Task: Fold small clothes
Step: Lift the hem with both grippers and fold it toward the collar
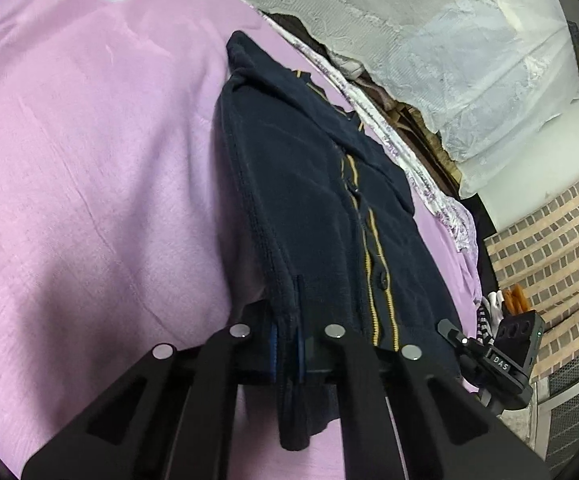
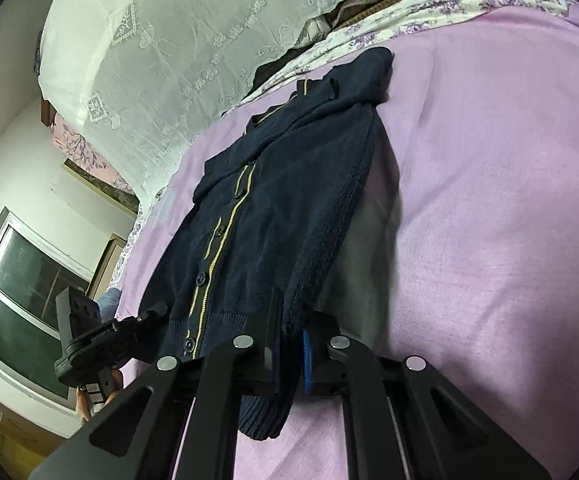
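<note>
A small navy cardigan (image 1: pixel 309 184) with a yellow-trimmed button placket lies on the pink bedspread (image 1: pixel 89 160). My left gripper (image 1: pixel 287 344) is shut on the hem at one bottom corner and lifts it off the bed. My right gripper (image 2: pixel 289 356) is shut on the hem at the other bottom corner of the cardigan (image 2: pixel 273 208), also raised. Each gripper shows at the edge of the other's view: the right gripper (image 1: pixel 501 356) at the lower right, the left gripper (image 2: pixel 89 340) at the lower left. The collar end rests on the bed.
The pink bedspread (image 2: pixel 489 200) stretches wide on both sides. A floral sheet edge (image 2: pixel 409 20) and white lace curtain (image 2: pixel 169 60) lie beyond the collar. A window (image 2: pixel 21 292) is at the left; a brick-pattern wall (image 1: pixel 561 232) at the right.
</note>
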{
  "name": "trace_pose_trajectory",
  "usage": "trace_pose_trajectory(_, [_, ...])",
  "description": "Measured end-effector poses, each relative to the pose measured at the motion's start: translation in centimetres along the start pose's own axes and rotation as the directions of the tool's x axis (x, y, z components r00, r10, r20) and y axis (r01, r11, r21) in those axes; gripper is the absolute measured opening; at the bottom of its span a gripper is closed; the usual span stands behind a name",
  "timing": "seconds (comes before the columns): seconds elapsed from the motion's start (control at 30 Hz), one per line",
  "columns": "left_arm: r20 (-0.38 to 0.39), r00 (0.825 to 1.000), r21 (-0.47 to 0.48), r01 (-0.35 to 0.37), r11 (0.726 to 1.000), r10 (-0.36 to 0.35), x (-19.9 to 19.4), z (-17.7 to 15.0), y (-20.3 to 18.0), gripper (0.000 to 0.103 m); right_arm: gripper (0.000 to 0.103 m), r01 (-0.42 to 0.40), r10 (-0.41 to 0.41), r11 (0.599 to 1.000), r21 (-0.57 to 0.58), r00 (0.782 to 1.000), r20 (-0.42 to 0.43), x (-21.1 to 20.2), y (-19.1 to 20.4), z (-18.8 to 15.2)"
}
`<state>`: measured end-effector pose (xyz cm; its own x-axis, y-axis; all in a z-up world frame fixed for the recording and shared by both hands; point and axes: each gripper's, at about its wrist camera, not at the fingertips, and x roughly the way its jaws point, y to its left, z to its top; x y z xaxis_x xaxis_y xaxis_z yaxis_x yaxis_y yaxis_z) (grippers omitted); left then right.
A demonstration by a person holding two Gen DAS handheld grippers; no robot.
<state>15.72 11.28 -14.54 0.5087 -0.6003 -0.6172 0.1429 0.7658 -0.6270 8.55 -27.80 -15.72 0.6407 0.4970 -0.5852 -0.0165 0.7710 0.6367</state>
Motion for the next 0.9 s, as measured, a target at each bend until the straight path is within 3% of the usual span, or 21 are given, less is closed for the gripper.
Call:
trace_pose_trajectory(0.17, [-0.044, 0.995, 0.046, -0.084, 0.995, 0.086, 0.9, 0.5, -0.9, 0.006, 0.008, -0.007, 0.008, 1.000, 0.026, 0.999, -0.032, 0.3, -0.1, 0.5])
trace_pose_trajectory(0.3, [-0.024, 0.990, 0.138, -0.134, 0.981, 0.138, 0.6, 1.5, -3.1, 0.006, 0.008, -0.034, 0.034, 0.999, 0.007, 0.999, -0.026, -0.2, 1.0, 1.7])
trace_pose_trajectory(0.57, [0.082, 0.989, 0.179, -0.135, 0.975, 0.122, -0.9, 5.6, -6.0, 0.006, 0.008, -0.105, 0.105, 0.994, 0.038, 0.994, 0.011, -0.7, 2.2, 5.7])
trace_pose_trajectory(0.9, [0.112, 0.988, 0.150, -0.127, 0.980, 0.111, 1.0, 10.0, -6.9, 0.006, 0.008, -0.122, 0.120, 0.991, 0.052, 0.992, 0.034, 0.8, 2.7, 10.5])
